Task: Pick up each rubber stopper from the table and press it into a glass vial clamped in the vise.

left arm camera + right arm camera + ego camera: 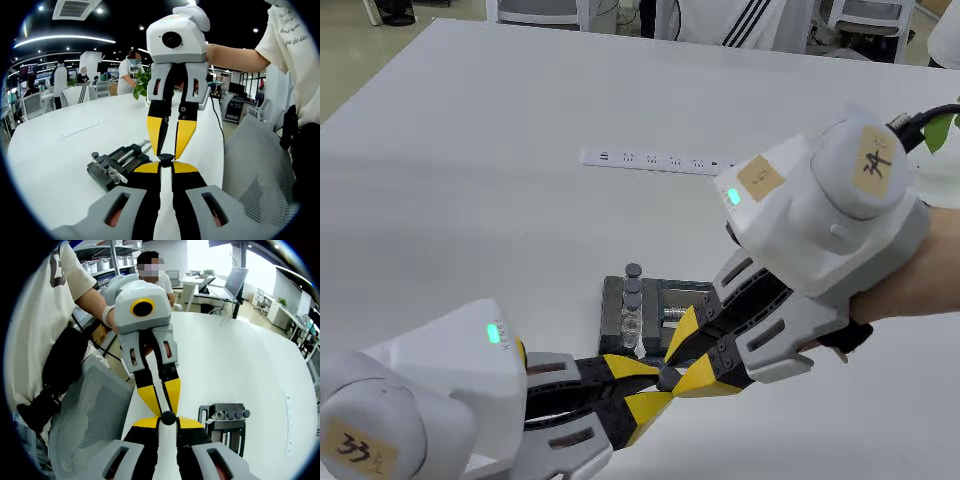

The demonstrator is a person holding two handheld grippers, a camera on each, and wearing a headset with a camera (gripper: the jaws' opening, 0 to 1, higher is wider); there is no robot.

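Two grippers are brought tip to tip over the white table (470, 180), near the vise (613, 305). A dark rubber stopper (168, 417) is pinched between the jaws of the right gripper (168, 423). The jaws of the left gripper (166, 168) are drawn nearly together against it (whether they grip it cannot be told). Glass vials (632, 322) topped with dark caps are clamped in the vise.

We see two white, rounded bodies, each with black jaws tipped in yellow and a green light (494, 333) behind the jaws. The left gripper (660, 383) carries a tan sticker (360, 452) hand-marked 33. The right gripper (674, 370) has one that seems to read 34, and a black cable (918, 120) far behind its jaws. We wear a cream T-shirt (292, 60) with dark print and a black wrist strap (845, 336).
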